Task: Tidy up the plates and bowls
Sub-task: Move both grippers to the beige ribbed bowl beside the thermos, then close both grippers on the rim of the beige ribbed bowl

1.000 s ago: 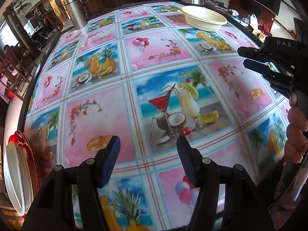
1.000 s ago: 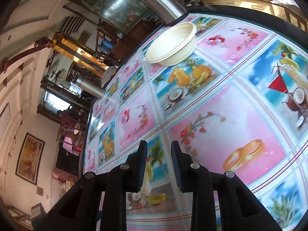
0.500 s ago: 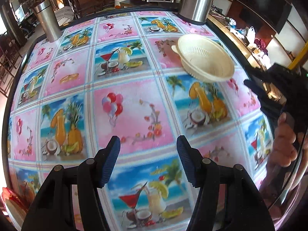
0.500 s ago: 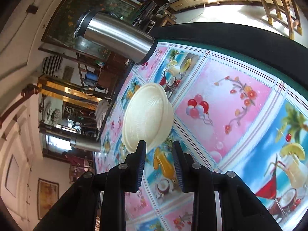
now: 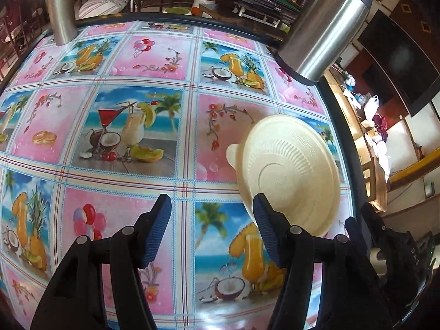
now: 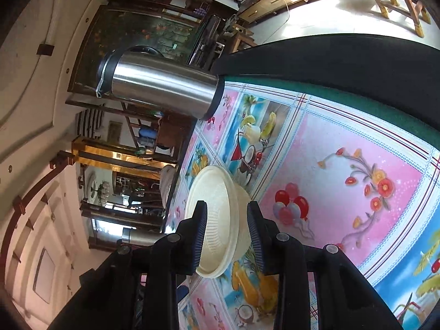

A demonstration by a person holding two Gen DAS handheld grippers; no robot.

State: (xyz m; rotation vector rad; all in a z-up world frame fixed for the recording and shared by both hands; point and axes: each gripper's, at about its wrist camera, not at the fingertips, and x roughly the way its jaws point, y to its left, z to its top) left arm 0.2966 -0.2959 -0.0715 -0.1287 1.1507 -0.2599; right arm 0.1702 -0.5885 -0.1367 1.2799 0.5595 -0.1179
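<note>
Left wrist view showed the left gripper [image 5: 211,229] with its tongs spread wide over the tablecloth [image 5: 143,63], holding nothing. Right of it the cream bowl [image 5: 288,176] was tipped up near the table's right edge (embossed writing on its base was too small to read). Farther right, the right gripper [image 6: 227,235] had its tongs either side of the bowl's rim; whether they clamped it I could not tell. "DAS" was printed on the right gripper's body.

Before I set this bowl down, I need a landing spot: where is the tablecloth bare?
Bare: the wide stretch left of the cream bowl, from the left gripper out to the small steel flask. Crowded: the right edge, between bowl, large steel flask and right gripper.
</note>
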